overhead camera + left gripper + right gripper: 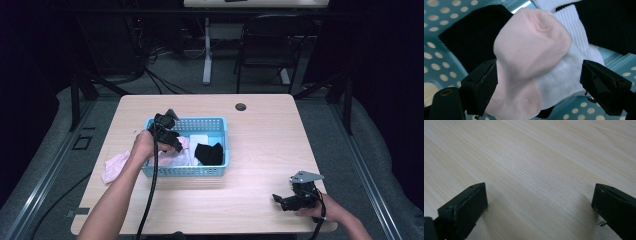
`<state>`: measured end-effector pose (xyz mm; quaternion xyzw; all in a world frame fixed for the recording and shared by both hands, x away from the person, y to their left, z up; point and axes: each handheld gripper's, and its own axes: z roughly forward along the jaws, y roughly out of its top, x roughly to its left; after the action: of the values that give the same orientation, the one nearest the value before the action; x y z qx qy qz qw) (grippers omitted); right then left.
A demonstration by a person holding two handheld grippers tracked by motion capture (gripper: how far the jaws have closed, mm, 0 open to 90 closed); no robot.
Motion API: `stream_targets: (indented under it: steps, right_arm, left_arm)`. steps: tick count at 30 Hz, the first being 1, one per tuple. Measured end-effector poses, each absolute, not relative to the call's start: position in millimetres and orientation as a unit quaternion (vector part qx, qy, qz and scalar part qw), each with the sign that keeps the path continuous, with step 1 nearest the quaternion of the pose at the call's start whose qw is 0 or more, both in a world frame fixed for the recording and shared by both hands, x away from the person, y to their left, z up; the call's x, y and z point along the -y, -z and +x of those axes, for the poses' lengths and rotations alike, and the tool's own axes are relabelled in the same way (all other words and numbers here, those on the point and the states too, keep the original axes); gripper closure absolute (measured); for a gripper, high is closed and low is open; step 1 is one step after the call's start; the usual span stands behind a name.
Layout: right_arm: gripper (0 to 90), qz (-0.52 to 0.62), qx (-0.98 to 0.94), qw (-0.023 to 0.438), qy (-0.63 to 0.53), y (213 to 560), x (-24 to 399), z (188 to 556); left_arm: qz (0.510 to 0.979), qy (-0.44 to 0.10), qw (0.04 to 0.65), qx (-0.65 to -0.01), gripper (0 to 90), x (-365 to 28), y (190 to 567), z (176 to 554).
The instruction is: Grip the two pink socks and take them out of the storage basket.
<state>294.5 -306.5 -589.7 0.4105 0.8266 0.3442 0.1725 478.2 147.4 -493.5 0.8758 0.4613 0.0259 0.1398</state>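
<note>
A blue perforated basket (186,171) stands mid-table. In it lie a pink sock (183,149), a white sock (199,139) and a black sock (209,153). My left gripper (173,145) reaches down into the basket's left half. In the left gripper view its jaws stand wide around the pink sock (531,47), which rests on the white sock (566,80) and a black sock (471,37). One pad brushes the pink fabric and the other stands apart, so the left gripper (539,82) is open. My right gripper (280,201) rests open near the table's front right, and its jaws (540,205) have nothing between them.
Another pink sock (114,166) lies on the table (260,145) just left of the basket. A cable hole (241,106) sits near the far edge. A black chair (270,45) and a desk leg stand beyond the table.
</note>
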Motion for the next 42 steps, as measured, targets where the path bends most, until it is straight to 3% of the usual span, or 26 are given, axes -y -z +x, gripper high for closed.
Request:
stream_targets:
  steps: [3,9,16,21,42]
  right_arm:
    - [0.0,0.41,-0.827,0.172,-0.344,590,307,295]
    - [0.0,0.411,-0.827,0.172,-0.344,590,306,294]
    - [0.0,0.411,-0.827,0.172,-0.344,590,307,294]
    - [0.0,0.41,-0.827,0.172,-0.344,590,307,295]
    - [0.0,0.41,-0.827,0.171,-0.345,590,307,295]
  left_arm:
    - [0.873,-0.023,0.132,-0.469,17.0,-149,499,482]
    - [0.871,-0.02,0.111,-0.478,30.1,-151,513,488]
    - [0.869,-0.026,0.111,-0.481,64.5,-156,518,489]
    - [0.87,-0.03,0.113,-0.479,78.1,-160,515,487]
    - [0.874,-0.065,0.149,-0.459,81.6,-166,461,480]
